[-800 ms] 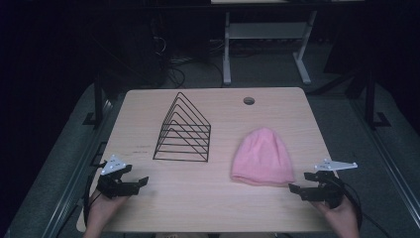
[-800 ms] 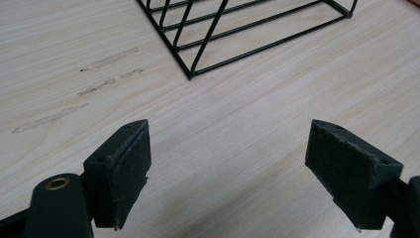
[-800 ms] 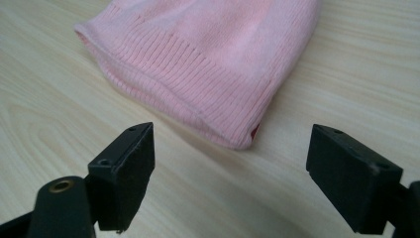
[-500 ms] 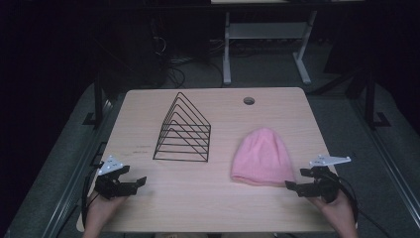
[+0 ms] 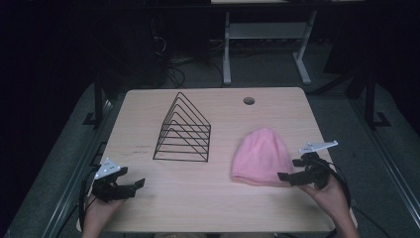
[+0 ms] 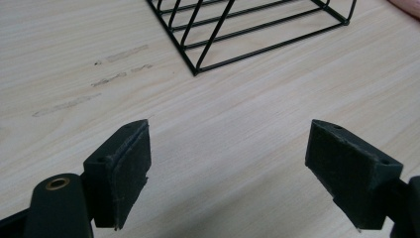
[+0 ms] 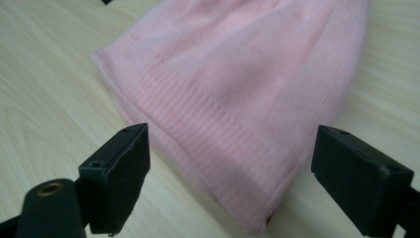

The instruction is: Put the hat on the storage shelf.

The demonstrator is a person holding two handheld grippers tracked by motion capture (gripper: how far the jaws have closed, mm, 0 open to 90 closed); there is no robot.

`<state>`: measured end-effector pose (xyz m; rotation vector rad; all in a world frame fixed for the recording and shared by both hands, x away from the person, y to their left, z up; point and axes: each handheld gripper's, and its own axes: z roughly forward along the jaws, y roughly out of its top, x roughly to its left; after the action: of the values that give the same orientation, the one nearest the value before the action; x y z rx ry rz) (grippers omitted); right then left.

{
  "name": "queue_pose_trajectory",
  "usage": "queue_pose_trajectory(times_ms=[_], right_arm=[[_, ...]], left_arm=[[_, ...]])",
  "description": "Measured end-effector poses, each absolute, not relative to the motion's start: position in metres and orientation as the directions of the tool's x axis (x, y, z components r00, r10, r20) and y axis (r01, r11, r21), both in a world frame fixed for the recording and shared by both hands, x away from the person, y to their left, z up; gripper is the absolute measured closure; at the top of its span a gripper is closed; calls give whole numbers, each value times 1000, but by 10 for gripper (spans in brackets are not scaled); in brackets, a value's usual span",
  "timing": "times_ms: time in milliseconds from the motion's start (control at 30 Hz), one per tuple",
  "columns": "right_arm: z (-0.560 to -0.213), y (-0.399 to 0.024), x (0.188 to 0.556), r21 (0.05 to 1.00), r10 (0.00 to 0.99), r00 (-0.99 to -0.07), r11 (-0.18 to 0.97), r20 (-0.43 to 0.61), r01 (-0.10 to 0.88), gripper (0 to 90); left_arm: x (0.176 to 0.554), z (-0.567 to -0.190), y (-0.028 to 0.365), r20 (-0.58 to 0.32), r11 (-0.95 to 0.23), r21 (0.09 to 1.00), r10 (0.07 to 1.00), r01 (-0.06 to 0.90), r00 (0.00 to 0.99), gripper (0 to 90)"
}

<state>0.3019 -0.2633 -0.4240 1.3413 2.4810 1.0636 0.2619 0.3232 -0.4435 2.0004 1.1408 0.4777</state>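
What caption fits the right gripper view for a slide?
Right gripper, jaws open, poised at the ribbed brim corner of a pink beanie lying flat on a wooden table.

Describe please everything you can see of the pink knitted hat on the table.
The pink knitted hat is a soft beanie of fine ribbed knit, with a wider ribbed band along its open edge. It lies flat on the light wooden table, rounded crown pointing away from the person, band toward the near edge. The right gripper is at its near right corner with jaws open; the pads are not pressing on it. A tiny red spot shows at the band corner.
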Motion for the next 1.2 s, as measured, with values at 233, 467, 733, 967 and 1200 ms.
queue_pose_trajectory(times_ms=[233, 467, 733, 967, 1200], right_arm=[[-412, -256, 328, 611, 771, -603, 380, 206, 694, 148], [-404, -248, 358, 585, 758, -614, 402, 219, 705, 152], [-396, -249, 392, 578, 752, -610, 390, 250, 717, 152], [-394, -253, 420, 548, 762, -582, 369, 285, 751, 152], [-400, -250, 445, 517, 769, -570, 376, 290, 769, 165]], left_arm=[[264, -444, 326, -90, -271, 779, 845, 566, 528, 178], [264, -444, 329, -78, -276, 777, 850, 566, 521, 178], [265, -445, 334, -74, -276, 775, 854, 569, 516, 178], [265, -445, 334, -81, -269, 778, 853, 568, 515, 179], [266, -447, 333, -81, -276, 771, 852, 574, 518, 179]])
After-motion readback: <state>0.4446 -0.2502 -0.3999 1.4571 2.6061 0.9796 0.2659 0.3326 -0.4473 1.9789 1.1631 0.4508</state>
